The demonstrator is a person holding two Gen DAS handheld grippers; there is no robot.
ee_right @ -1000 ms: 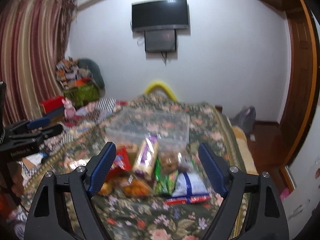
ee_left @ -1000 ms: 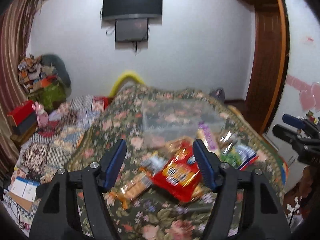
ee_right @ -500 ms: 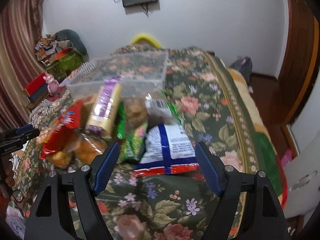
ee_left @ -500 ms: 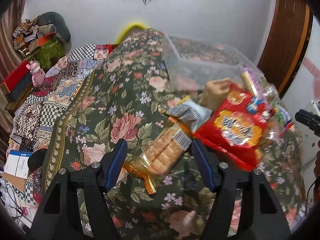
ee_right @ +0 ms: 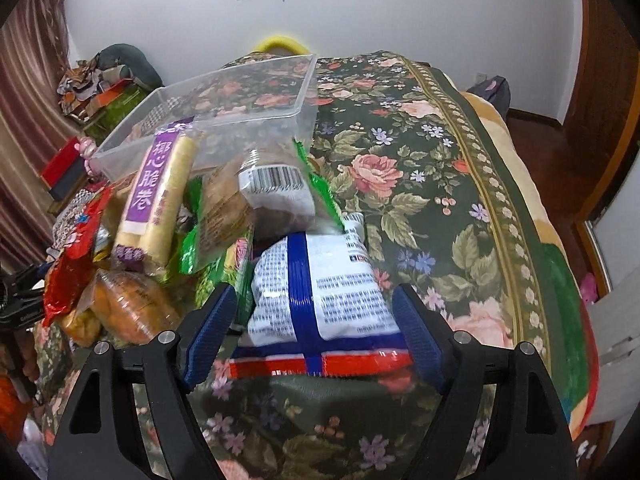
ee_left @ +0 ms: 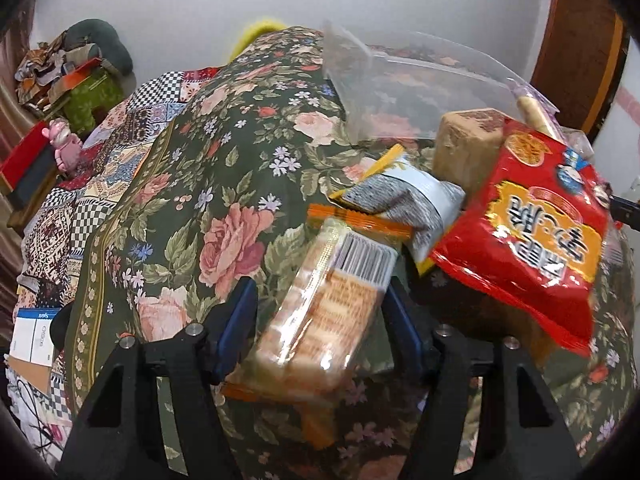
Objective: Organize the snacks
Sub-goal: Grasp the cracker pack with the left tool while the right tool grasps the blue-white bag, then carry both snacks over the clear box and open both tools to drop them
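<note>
A pile of snack packs lies on a floral bedspread in front of a clear plastic bin, which also shows in the right wrist view. My left gripper is open, its jaws either side of an orange cracker pack. Beside it lie a grey-and-white pouch and a red bag. My right gripper is open around a white, blue and red bag. A purple roll pack and green packs lie to its left.
The floral bedspread stretches right to the bed edge, with wooden floor beyond. A patchwork quilt, a pink toy and boxes lie left of the bed. A black stand is at the left edge.
Both grippers have moved down and forward to the pile. The cracker pack now sits between the left jaws and the white-and-blue bag between the right jaws. Both stay open.
</note>
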